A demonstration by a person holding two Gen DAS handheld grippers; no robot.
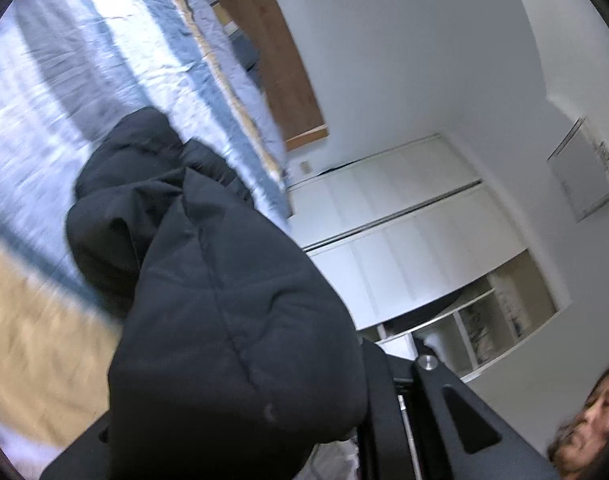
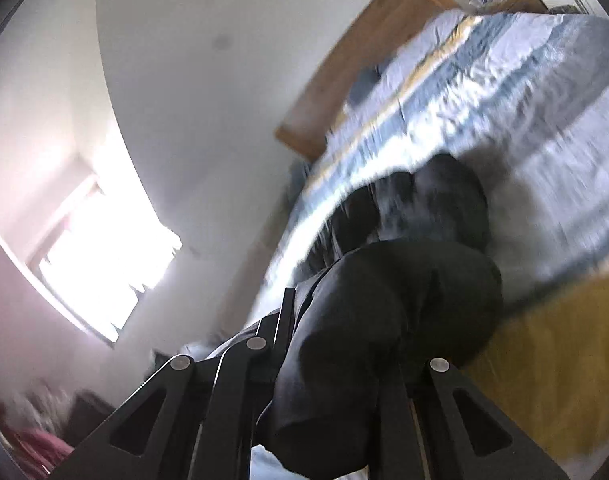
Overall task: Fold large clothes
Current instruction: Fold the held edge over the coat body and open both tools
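— Over the striped bed cover (image 1: 116, 60), on the left side, what is the left gripper (image 1: 344, 432) doing?

— Pinching a thick bunch of the black padded jacket (image 1: 224, 300). Only one finger shows; fabric hides the other, but the cloth bulges straight out of the jaws, so I judge it clamped. The jacket hangs from there, with its far end slumped on the bed.

— Further right in that view?

— White wardrobe doors (image 1: 404, 216), and a person's face (image 1: 592, 420) at the lower edge.

— And the right gripper (image 2: 344, 380)?

— Likewise closed on a fold of the jacket (image 2: 392, 312), fabric billowing up between its fingers. Beyond it the garment trails down onto the bed (image 2: 524, 92), whose wooden headboard (image 2: 356, 64) stands against the wall. A bright window (image 2: 104, 248) sits to the left.

— So which step is this?

— Probably lifting and spreading the jacket before laying it flat. Both views are blurred, so it looks mid-swing.

— How to do it well?

— Keep both grips firm, draw the grippers apart until the cloth between them is taut, then lower it evenly so the puffy layers land flat rather than bunched.
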